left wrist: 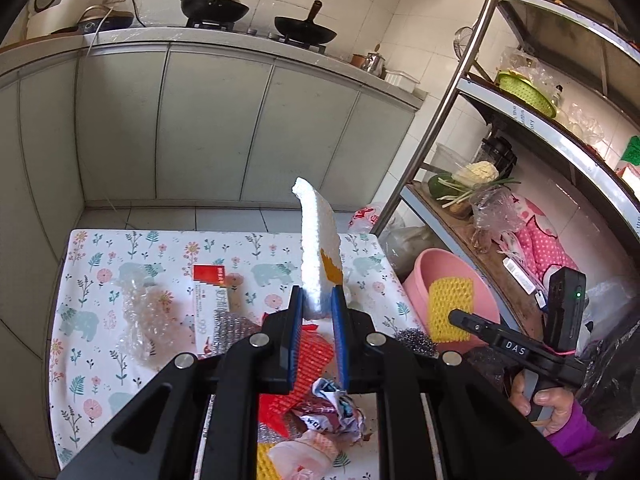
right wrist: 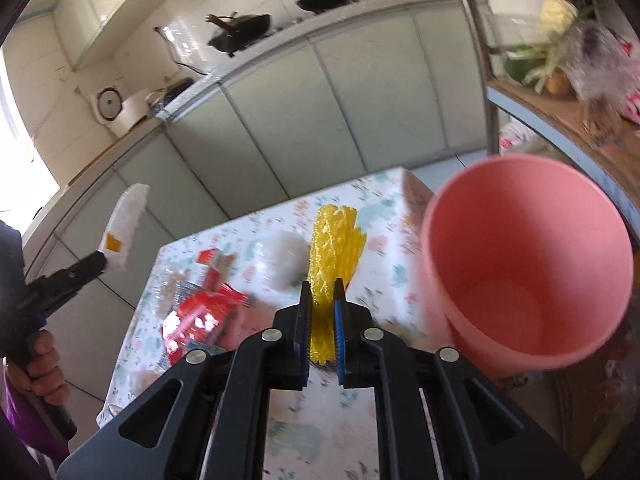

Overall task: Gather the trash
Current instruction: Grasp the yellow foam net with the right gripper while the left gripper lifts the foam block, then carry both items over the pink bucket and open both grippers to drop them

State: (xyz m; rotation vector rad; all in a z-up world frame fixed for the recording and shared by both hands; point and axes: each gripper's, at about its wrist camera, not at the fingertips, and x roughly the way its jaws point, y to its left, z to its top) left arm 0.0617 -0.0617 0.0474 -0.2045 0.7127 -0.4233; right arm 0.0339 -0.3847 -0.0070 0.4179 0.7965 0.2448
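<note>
My left gripper (left wrist: 316, 300) is shut on a white foam slab (left wrist: 318, 248) that stands upright above the floral table (left wrist: 96, 264); the same slab (right wrist: 122, 228) shows at the left of the right wrist view. My right gripper (right wrist: 323, 298) is shut on a yellow foam net (right wrist: 334, 248), held just left of the pink bin (right wrist: 528, 276). In the left wrist view that net (left wrist: 450, 304) hangs in front of the pink bin (left wrist: 440, 268), beside the right gripper (left wrist: 456, 316). On the table lie bubble wrap (left wrist: 144, 320), a red-and-white box (left wrist: 210, 292), red netting (left wrist: 308, 360) and crumpled wrappers (left wrist: 332, 404).
A metal shelf rack (left wrist: 452, 80) with vegetables, bags and a green basket stands right of the table. Kitchen cabinets (left wrist: 208, 120) with woks on the stove run behind. A steel scourer (left wrist: 412, 340) lies near the table's right edge. A person's hand (left wrist: 540, 400) holds the right gripper's handle.
</note>
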